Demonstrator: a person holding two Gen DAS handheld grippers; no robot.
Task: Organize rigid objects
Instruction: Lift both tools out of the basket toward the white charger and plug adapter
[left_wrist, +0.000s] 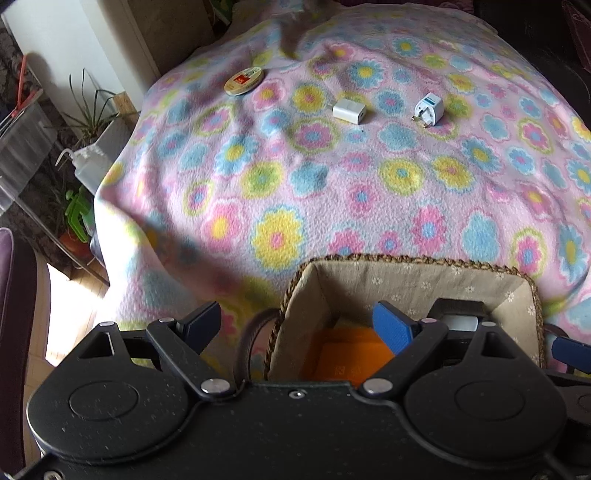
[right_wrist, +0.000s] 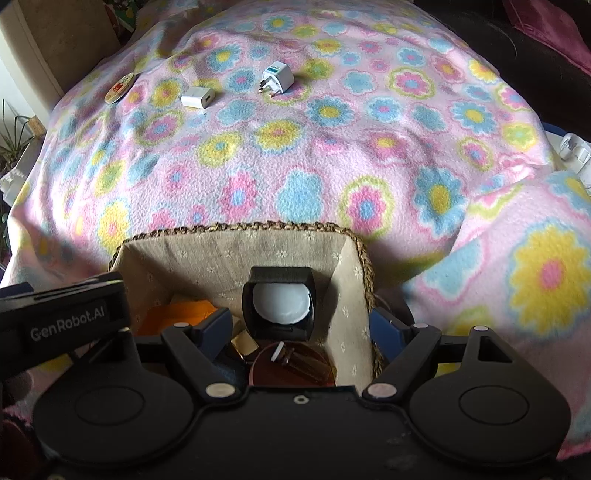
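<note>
Right gripper (right_wrist: 301, 325) jaws apart over braided fabric-lined basket (right_wrist: 236, 230), black white-faced box (right_wrist: 279, 304) dropped; next, fetch white plug adapter (right_wrist: 277, 79).

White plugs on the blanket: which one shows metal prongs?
The rounded travel adapter, with prongs pointing toward the camera. The flat rectangular charger beside it shows none.

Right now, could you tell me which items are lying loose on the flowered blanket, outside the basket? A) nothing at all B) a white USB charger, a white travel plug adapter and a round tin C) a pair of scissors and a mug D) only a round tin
B: the white USB charger, white travel plug adapter and round tin lie in a row beyond the basket.
</note>
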